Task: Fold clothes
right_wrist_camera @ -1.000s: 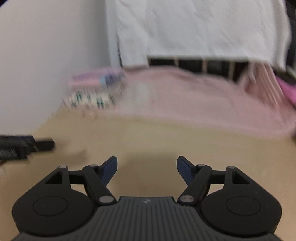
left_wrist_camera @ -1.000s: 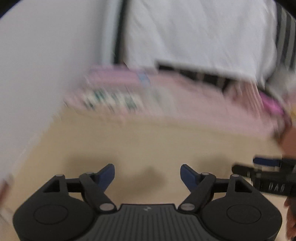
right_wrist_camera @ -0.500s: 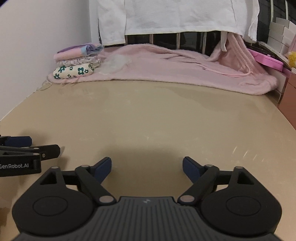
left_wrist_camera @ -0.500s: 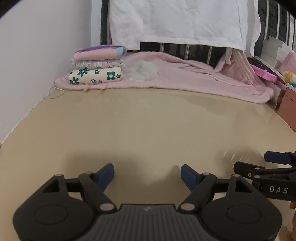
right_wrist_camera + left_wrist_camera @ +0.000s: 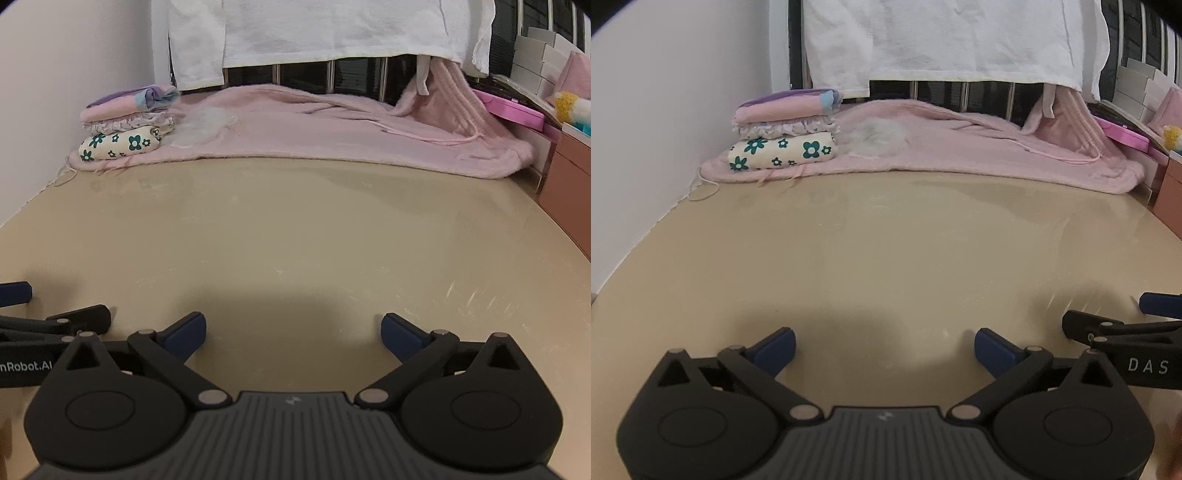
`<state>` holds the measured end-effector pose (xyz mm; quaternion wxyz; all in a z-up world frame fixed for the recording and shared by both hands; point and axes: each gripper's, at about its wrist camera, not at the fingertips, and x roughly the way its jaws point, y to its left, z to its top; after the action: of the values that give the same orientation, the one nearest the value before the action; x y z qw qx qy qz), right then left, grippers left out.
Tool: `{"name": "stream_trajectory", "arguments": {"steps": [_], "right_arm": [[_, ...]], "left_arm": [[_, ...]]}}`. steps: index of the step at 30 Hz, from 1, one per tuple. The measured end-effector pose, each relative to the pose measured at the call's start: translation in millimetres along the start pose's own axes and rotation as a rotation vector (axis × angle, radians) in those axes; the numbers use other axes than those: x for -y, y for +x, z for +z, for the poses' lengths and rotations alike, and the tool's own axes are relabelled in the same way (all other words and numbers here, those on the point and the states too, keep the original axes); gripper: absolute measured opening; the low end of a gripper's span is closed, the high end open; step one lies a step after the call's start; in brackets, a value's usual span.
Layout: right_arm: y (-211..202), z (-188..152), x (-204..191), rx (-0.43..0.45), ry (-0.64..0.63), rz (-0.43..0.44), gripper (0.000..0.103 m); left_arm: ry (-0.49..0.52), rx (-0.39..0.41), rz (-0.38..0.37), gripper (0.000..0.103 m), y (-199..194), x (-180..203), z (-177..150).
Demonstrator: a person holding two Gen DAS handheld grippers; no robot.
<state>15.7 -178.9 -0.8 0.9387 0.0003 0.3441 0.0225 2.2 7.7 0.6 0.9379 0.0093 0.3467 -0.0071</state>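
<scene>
A stack of folded clothes [image 5: 783, 133] [image 5: 125, 127] sits at the far left: a pink piece on top, a frilled one under it, a cream one with teal flowers at the bottom. It rests on a pink fluffy garment [image 5: 960, 147] [image 5: 332, 129] spread across the back of the beige table [image 5: 886, 251] [image 5: 295, 236]. My left gripper [image 5: 884, 349] is open and empty above the table's near part. My right gripper [image 5: 293, 332] is open and empty too. Each gripper shows at the other view's edge, the right gripper [image 5: 1145, 314] and the left gripper [image 5: 55, 306].
A white wall [image 5: 665, 110] runs along the left. A white cloth [image 5: 960, 37] hangs over dark railings at the back. At the right stand a brown cabinet [image 5: 565, 177], a pink box [image 5: 513, 107] and white boxes [image 5: 535, 55].
Both views were blurred with motion one second ago and are now sharp and steady. Both grippers have stayed open and low over the near table.
</scene>
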Motion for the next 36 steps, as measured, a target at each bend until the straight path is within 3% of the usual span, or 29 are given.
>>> {"name": "stream_trajectory", "arguments": {"steps": [36], "right_arm": [[-5.1, -3.7, 0.4, 0.000, 0.006, 0.004, 0.102]], "left_arm": [[-0.003, 0.004, 0.002, 0.103, -2.6, -0.7, -1.2]]}}
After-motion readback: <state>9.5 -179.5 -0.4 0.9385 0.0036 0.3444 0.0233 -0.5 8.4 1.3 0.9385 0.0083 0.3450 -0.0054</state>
